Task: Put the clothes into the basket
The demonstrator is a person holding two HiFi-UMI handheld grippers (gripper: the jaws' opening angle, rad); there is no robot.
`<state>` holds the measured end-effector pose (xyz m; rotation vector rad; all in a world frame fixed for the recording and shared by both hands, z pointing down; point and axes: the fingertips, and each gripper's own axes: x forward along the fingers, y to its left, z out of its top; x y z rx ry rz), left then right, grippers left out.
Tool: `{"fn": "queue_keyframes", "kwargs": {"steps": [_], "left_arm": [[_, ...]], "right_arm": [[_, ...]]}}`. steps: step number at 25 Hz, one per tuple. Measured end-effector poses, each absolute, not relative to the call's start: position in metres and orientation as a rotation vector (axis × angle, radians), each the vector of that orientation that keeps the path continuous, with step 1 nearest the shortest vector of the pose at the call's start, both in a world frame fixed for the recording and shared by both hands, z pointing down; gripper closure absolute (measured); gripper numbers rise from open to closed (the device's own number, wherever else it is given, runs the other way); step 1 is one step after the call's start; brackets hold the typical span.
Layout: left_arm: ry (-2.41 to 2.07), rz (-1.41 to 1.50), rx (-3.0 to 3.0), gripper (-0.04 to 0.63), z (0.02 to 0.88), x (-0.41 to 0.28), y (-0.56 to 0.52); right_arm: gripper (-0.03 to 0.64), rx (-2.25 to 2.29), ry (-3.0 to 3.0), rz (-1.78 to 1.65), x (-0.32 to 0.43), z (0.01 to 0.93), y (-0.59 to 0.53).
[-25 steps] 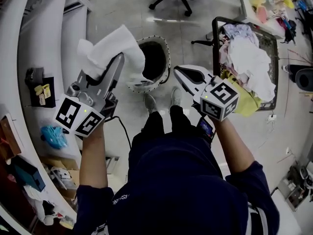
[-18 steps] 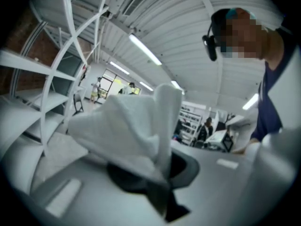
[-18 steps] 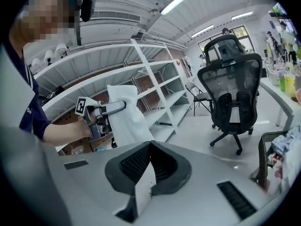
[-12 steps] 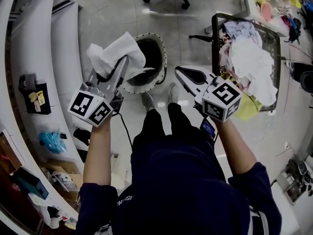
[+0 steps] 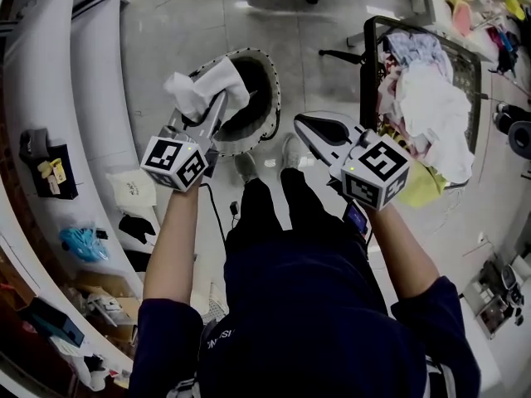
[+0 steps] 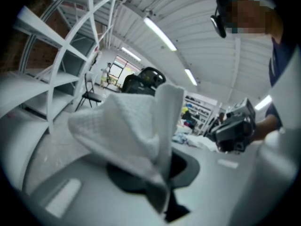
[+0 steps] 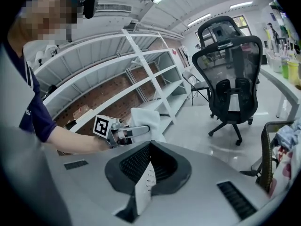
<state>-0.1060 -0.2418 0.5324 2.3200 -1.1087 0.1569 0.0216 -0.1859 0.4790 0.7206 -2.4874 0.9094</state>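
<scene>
You stand on a pale glossy floor (image 5: 332, 23), with long white shelving (image 5: 50, 98) curving down your left side and small clutter scattered at its foot. On your right sits a dark metal-framed cart (image 5: 365, 65), heaped with a pile of clothes (image 5: 431, 106) that is mostly white and pink, with a yellow-green piece (image 5: 419, 185) hanging at the near corner. A black office chair (image 7: 228, 84) stands further out on the floor, beyond the cart. Just ahead of your shoes (image 5: 245, 166) is the round basket (image 5: 257, 89), dark inside with a white dotted rim and, as far as the head view shows, nothing lying in it. Your left gripper (image 5: 217, 104) reaches toward the basket's left edge, its jaws clenched on a white waffle-textured cloth (image 5: 203, 89). The cloth bunches up above the jaw tips and, seen from your head, overlaps the basket's left rim. How high it hangs above the rim cannot be told. In the left gripper view the same cloth (image 6: 127, 126) fills the space between the jaws and rises well above them. Your right gripper (image 5: 300, 123) is held between the basket and the cart, well apart from both, pointing forward and down. Its jaws are pressed together with nothing between them.
</scene>
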Motion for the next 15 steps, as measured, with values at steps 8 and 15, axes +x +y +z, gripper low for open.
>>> {"fn": "queue_keyframes", "kwargs": {"steps": [8,15], "left_arm": [[-1.074,0.359,2.231,0.538,0.63,-0.096,-0.239],[-1.018,0.516,2.187,0.535,0.691,-0.093,-0.231]], "right_arm": [[0.609,0.699,-2.439,0.951,0.023,0.503,-0.184],[0.609,0.674,-2.382,0.983,0.027,0.525,-0.169]]}}
